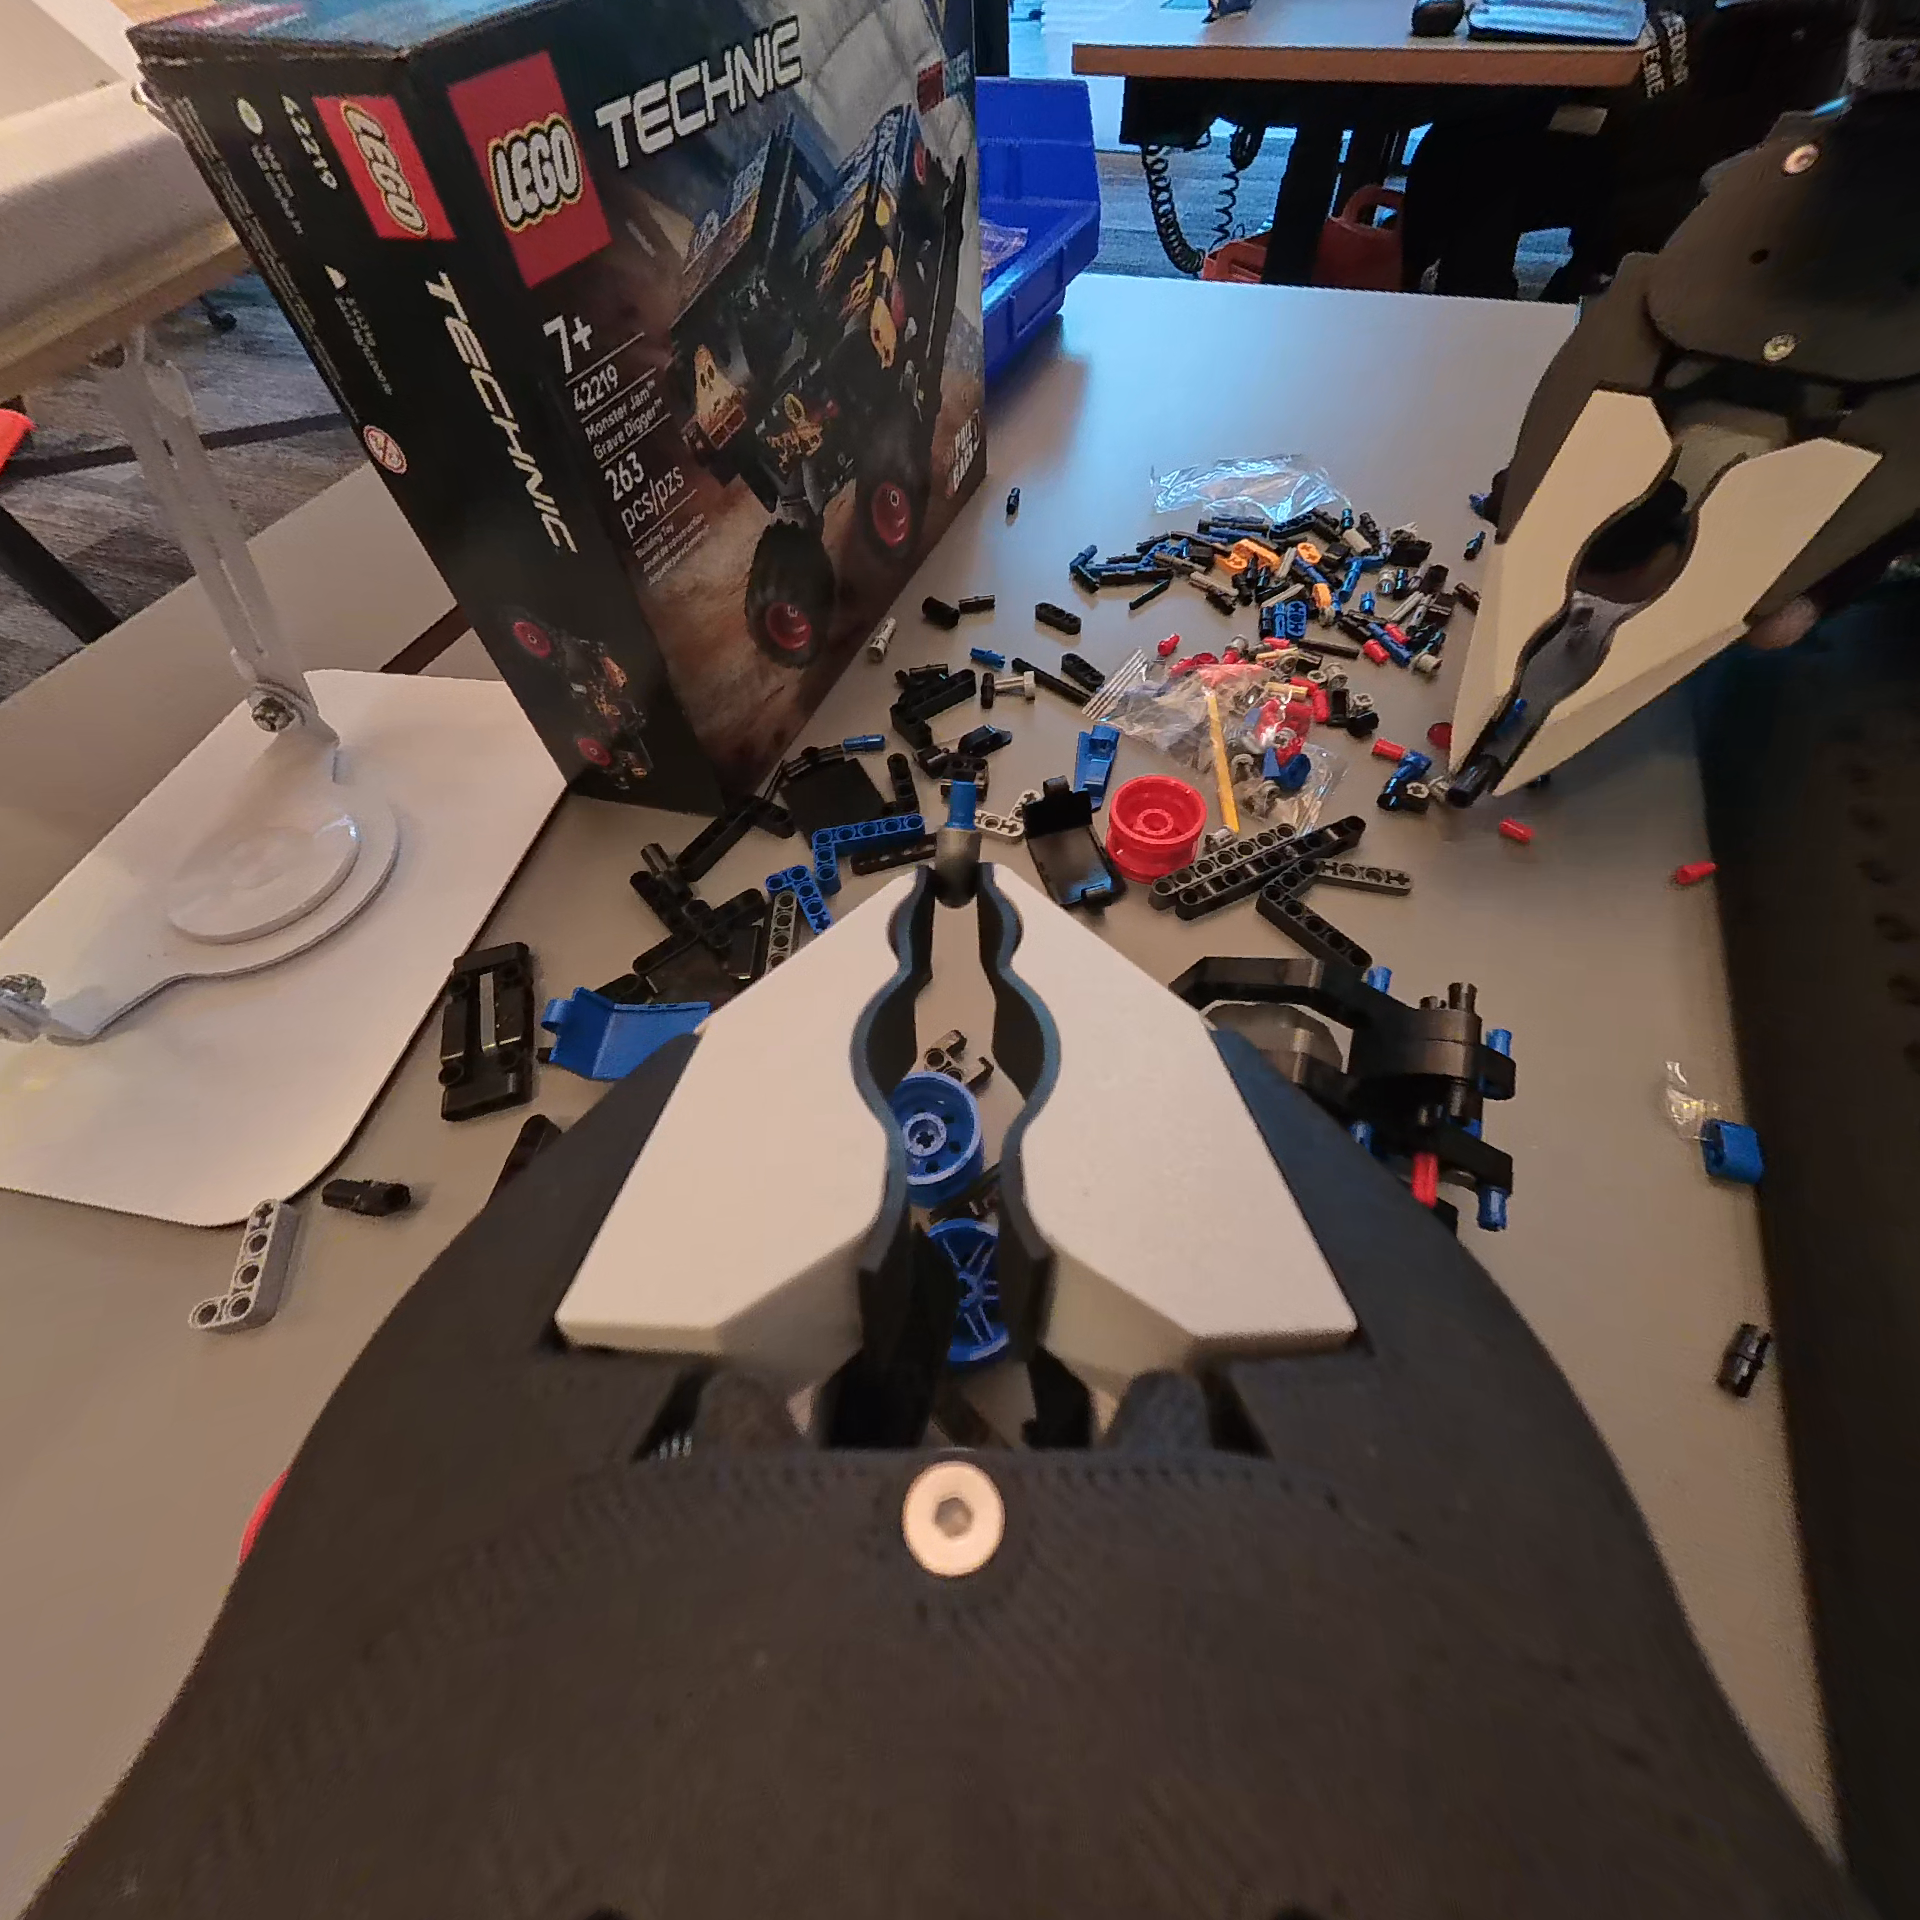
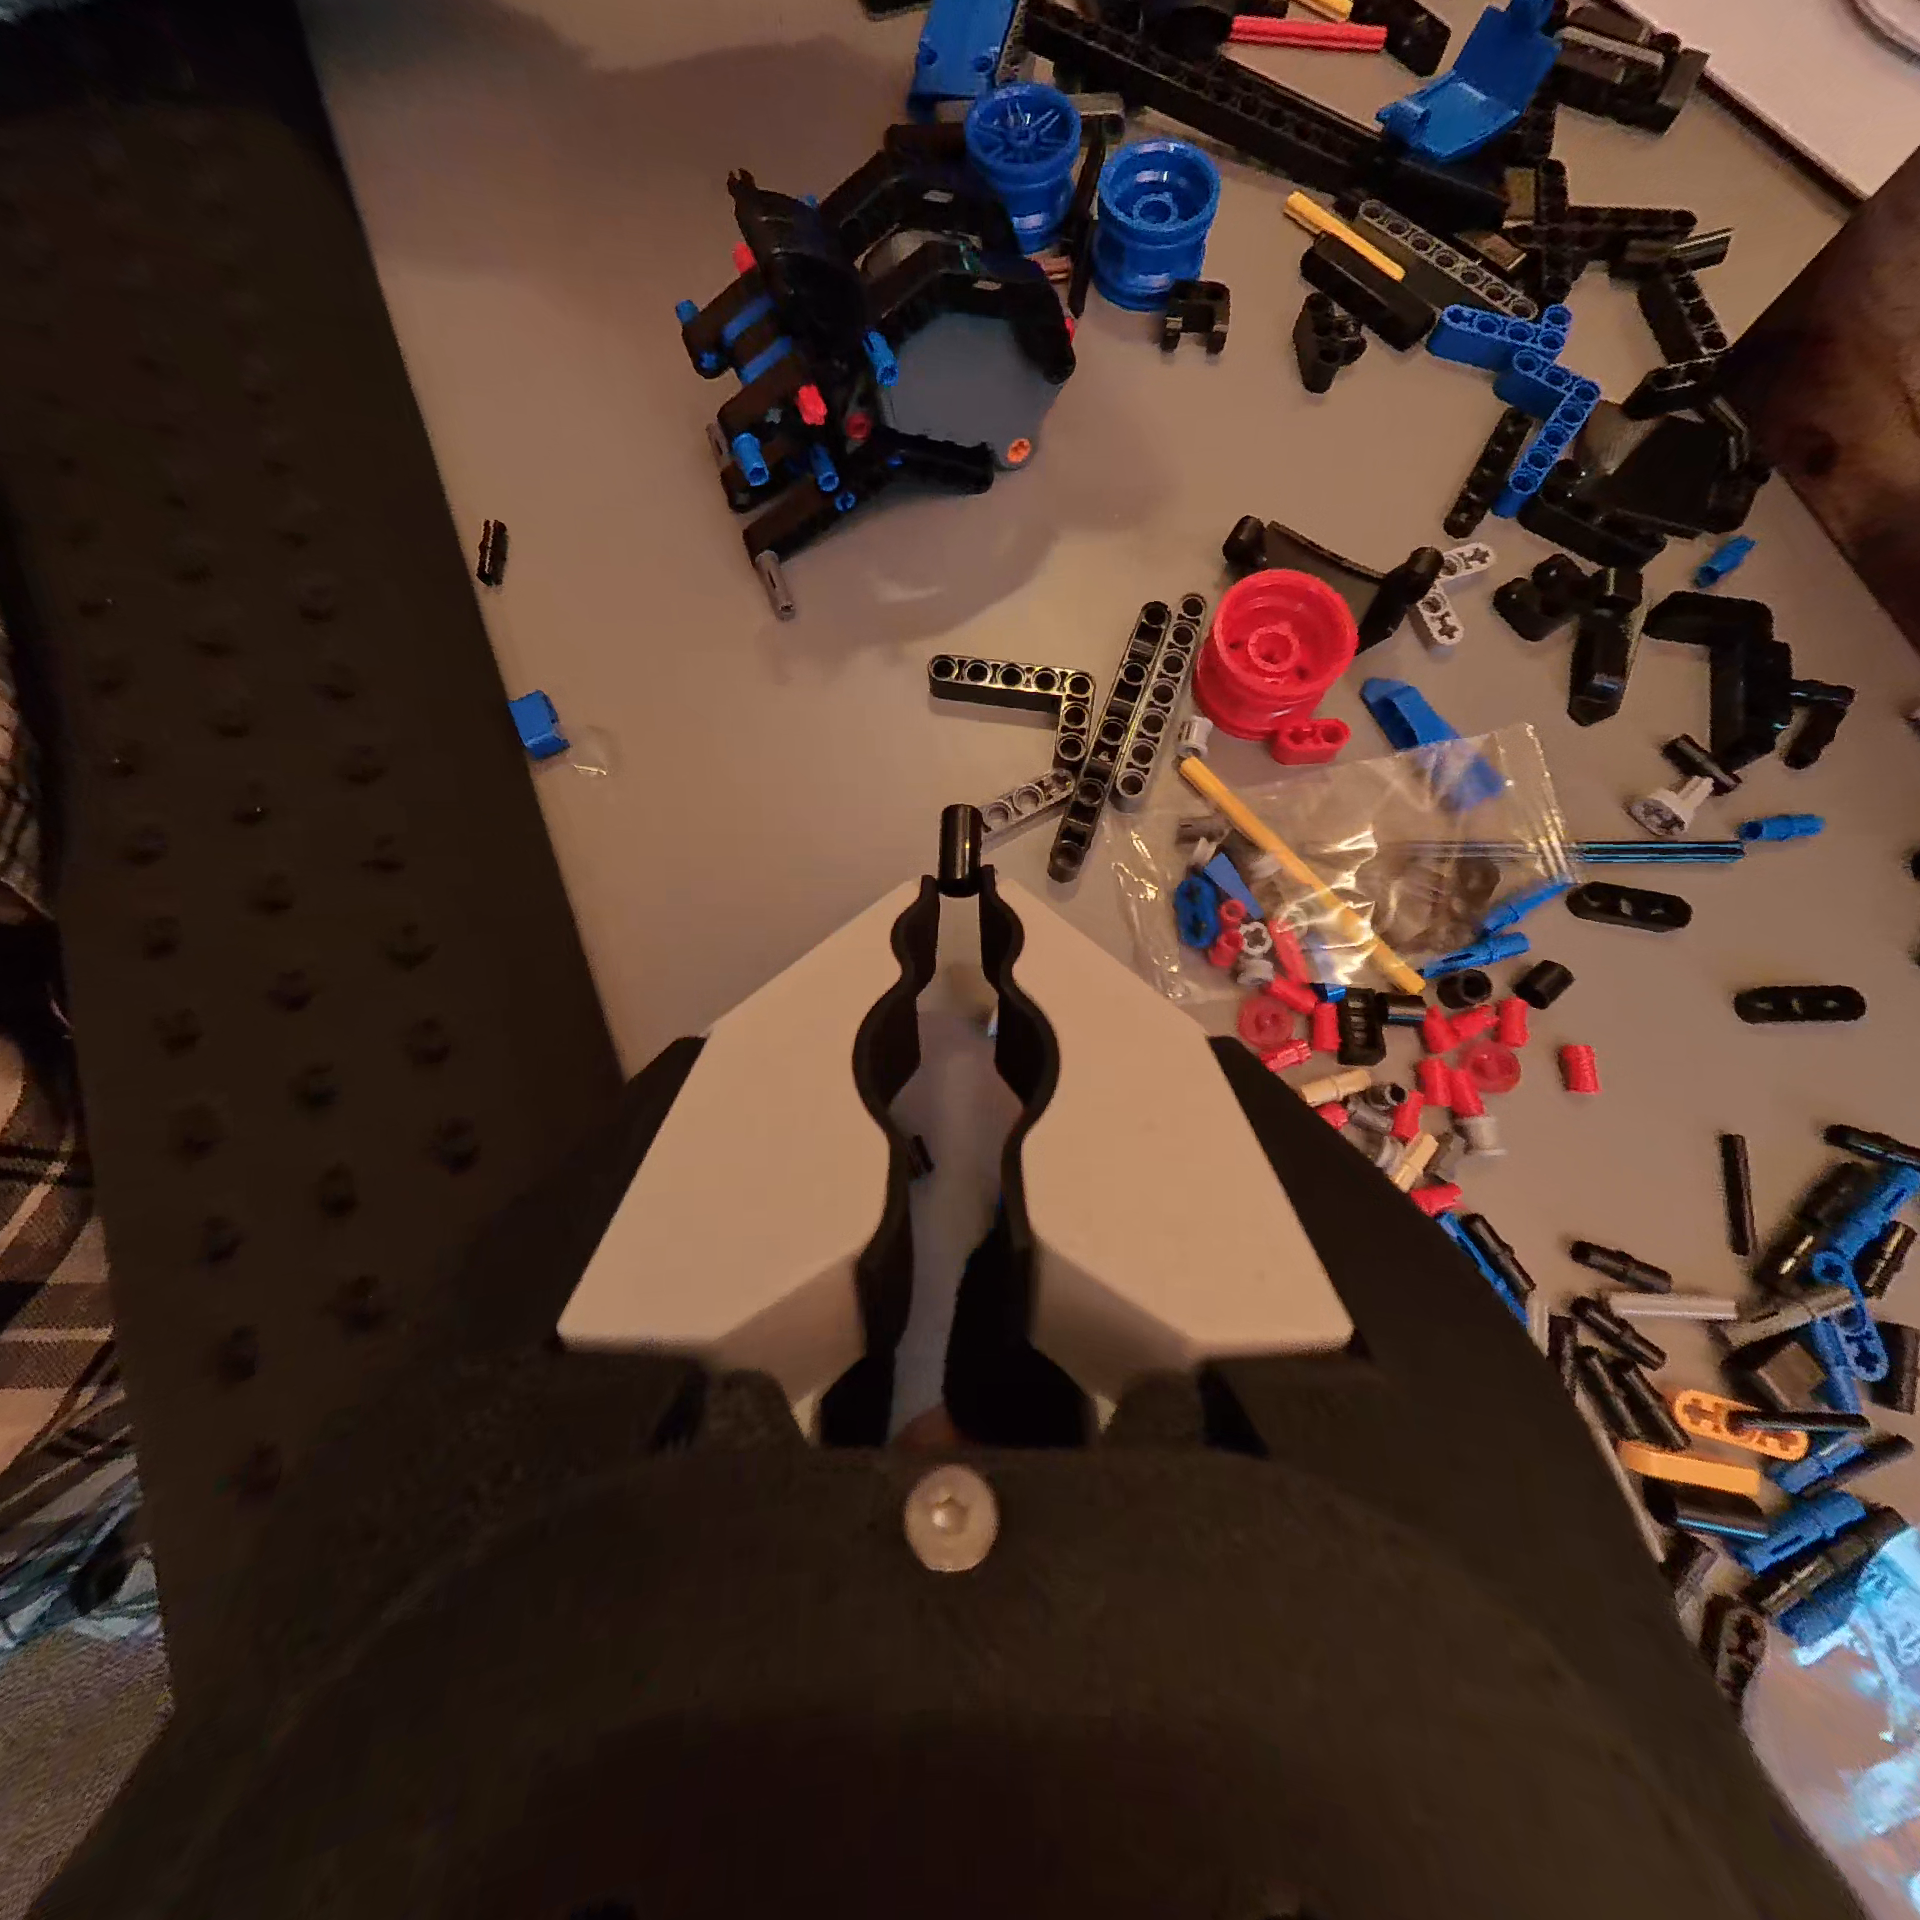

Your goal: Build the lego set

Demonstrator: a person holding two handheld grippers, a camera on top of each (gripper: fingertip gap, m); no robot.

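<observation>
Left wrist view
Step in hand: both grippers carry a small part, so the likely job is mating the two, or seating one on the chassis [image 1: 1392, 1049].
Doing it well: line the two parts up on one axis before pushing, and press straight, since a part pinched at the very tips will probably twist out under a sideways load.
Left gripper [image 1: 958, 883]: nearly closed, pinching a grey connector [image 1: 958, 847] with a blue pin [image 1: 964, 802] standing out of its far end.
Right gripper [image 1: 1481, 781]: seen far right, tips low over the worktop [image 1: 1195, 343], clamped on a small black piece.
Loose parts: spread between the box [image 1: 623, 364] and the right gripper, with the red wheel [image 1: 1155, 828] just beyond the left tips and two blue wheels [image 1: 940, 1138] under the jaws.
Chassis: right of the left gripper, apart from it.

Right wrist view
Right gripper [image 2: 958, 885]: nearly closed at the tips on a short black connector [image 2: 958, 840], which stands upright out of them; whether it touches the worktop cannot be told.
Chassis [image 2: 862, 343]: ahead and slightly left, well apart from the tips, blue wheels [image 2: 1153, 223] just beside it.
Near the tips: black beams [image 2: 1127, 717], the red wheel [image 2: 1273, 649], and a clear bag [image 2: 1351, 862] of small parts to the right.
Risk: sweeping across the pile could scatter pins; a lifted path to the chassis looks safer.
</observation>
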